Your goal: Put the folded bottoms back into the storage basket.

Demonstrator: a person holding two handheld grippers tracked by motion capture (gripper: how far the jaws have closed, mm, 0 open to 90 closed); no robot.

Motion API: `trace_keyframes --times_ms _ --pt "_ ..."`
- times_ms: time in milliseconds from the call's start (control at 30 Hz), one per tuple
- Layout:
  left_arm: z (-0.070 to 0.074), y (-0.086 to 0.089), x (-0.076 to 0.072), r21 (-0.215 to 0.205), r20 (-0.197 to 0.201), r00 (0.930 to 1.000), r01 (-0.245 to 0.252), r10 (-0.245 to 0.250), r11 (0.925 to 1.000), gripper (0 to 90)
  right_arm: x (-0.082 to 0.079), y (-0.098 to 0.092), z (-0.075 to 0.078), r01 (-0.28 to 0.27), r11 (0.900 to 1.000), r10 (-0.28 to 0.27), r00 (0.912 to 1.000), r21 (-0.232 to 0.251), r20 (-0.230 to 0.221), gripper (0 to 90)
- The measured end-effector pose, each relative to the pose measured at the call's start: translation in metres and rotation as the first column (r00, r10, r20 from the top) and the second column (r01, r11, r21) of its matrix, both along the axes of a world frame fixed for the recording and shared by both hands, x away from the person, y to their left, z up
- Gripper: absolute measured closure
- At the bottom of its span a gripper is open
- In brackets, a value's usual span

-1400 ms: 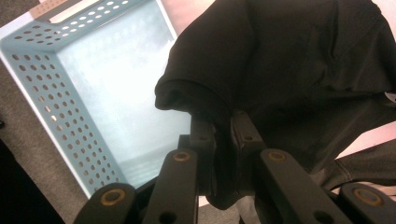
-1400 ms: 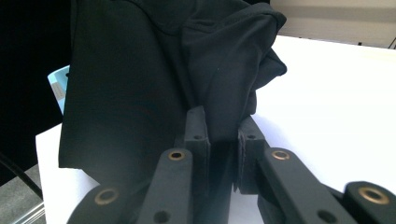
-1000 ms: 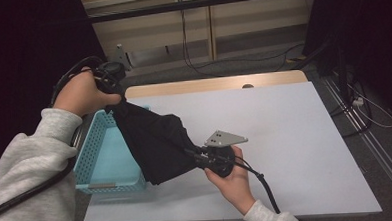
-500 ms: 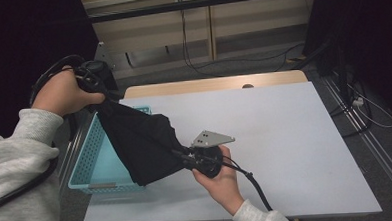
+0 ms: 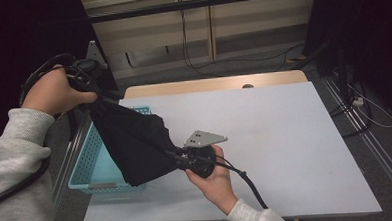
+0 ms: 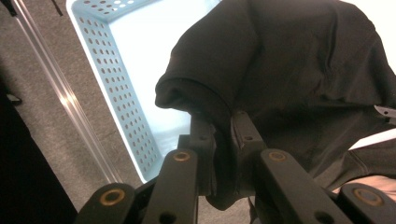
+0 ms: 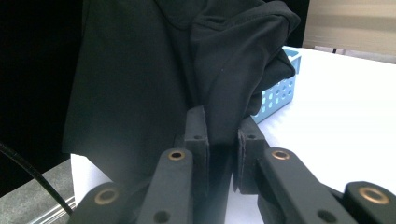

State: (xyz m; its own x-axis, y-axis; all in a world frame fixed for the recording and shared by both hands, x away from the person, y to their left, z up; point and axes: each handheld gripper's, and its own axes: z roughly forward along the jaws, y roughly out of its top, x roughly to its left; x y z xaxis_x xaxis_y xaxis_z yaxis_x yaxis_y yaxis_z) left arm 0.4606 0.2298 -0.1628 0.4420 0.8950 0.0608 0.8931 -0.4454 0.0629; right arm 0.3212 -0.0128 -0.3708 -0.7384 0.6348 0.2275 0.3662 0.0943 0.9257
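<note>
A black cloth garment (image 5: 133, 143) hangs stretched between my two grippers above the light blue perforated basket (image 5: 88, 160). My left gripper (image 5: 90, 92), raised at the upper left past the table's edge, is shut on one corner of the cloth (image 6: 280, 88); its jaws pinch a fold. My right gripper (image 5: 178, 159), lower and near the table's front, is shut on the opposite edge of the cloth (image 7: 177, 70). In the left gripper view the basket (image 6: 116, 88) lies below the cloth; the basket's corner (image 7: 280, 93) peeks from behind the cloth in the right gripper view.
The white table top (image 5: 285, 136) stretches to the right of the basket. A metal rail (image 6: 70, 100) runs along the floor beside the basket's left side. Cables (image 5: 202, 60) lie on the floor behind the table.
Both hands have moved left with the cloth stretched between them; the left hand has also risen a little. The cloth now hangs further over the basket.
</note>
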Motion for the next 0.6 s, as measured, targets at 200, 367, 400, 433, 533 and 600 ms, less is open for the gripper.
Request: trace_keyframes --times_ms 200,367,400,433,533,600 --pt "0.001 0.005 0.003 -0.001 0.010 0.9997 -0.022 0.022 0.9998 82.1 0.003 0.010 -0.001 -0.006 1.000 0.006 1.0000 -0.004 -0.001 79.3" --pt "0.002 0.013 0.007 0.000 0.012 0.9994 -0.032 0.032 0.9995 82.1 0.005 0.020 -0.002 -0.021 1.000 0.021 0.9998 0.003 -0.008 79.2" --pt "0.002 0.016 0.008 0.006 0.007 0.9996 -0.029 0.029 0.9996 82.0 0.005 0.021 -0.002 -0.019 1.000 0.019 0.9998 0.004 -0.006 79.2" --pt "0.001 0.018 0.009 0.011 0.012 0.9993 -0.035 0.035 0.9993 82.1 0.006 0.024 -0.002 -0.022 1.000 0.023 0.9997 0.013 -0.013 79.2" --pt "0.000 0.024 0.011 0.010 0.013 0.9988 -0.047 0.047 0.9989 82.1 0.007 0.030 -0.002 -0.027 1.000 0.027 0.9996 0.012 -0.011 79.2" --pt "-0.001 0.029 0.013 0.010 0.007 0.9986 -0.052 0.052 0.9986 82.0 0.008 0.036 -0.002 -0.034 0.999 0.034 0.9994 0.003 -0.008 79.2"
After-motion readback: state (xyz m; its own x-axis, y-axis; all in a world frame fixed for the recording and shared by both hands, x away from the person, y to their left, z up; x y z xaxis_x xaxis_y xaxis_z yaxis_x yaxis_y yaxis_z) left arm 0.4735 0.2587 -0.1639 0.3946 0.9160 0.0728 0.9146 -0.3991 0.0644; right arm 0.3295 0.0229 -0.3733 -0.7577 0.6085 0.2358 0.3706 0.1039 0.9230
